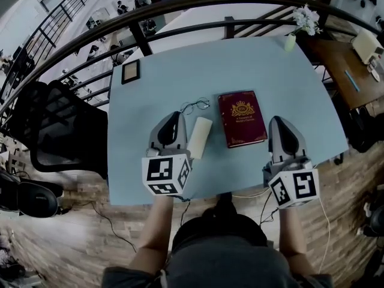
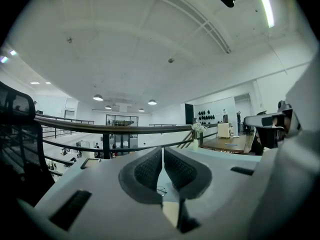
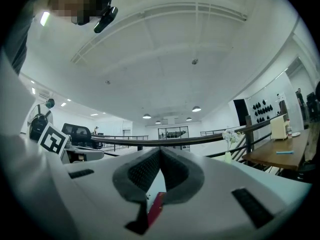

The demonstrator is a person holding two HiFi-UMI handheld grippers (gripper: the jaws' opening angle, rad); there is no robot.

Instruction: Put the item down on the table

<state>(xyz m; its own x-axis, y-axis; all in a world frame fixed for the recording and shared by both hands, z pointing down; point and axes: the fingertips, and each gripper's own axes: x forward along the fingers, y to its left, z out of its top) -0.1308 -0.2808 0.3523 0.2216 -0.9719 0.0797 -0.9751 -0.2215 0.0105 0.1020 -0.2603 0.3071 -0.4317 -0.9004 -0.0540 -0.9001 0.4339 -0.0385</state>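
**The cream case lies on the table, and both grippers are empty**

The left hand-held gripper [image 1: 174, 116] is left of the red book [image 1: 242, 118]. Its jaws are pressed together with nothing between them. The right hand-held gripper [image 1: 279, 121] is just right of the book. Its jaws are pressed together too, and it holds nothing.

The cream case [image 1: 200, 137] lies flat on the light blue table [image 1: 180, 59]. It is just left of the book, between the book and the left hand-held gripper. No jaw is gripping it.

A pair of glasses [image 1: 195, 105] lies left of the book's far corner. A small dark frame [image 1: 131, 71] lies far to the left of the book, near the table's back edge. A little vase with white flowers [image 1: 290, 41] stands behind the book, to its right. A dark railing [image 1: 180, 11] runs behind the table.
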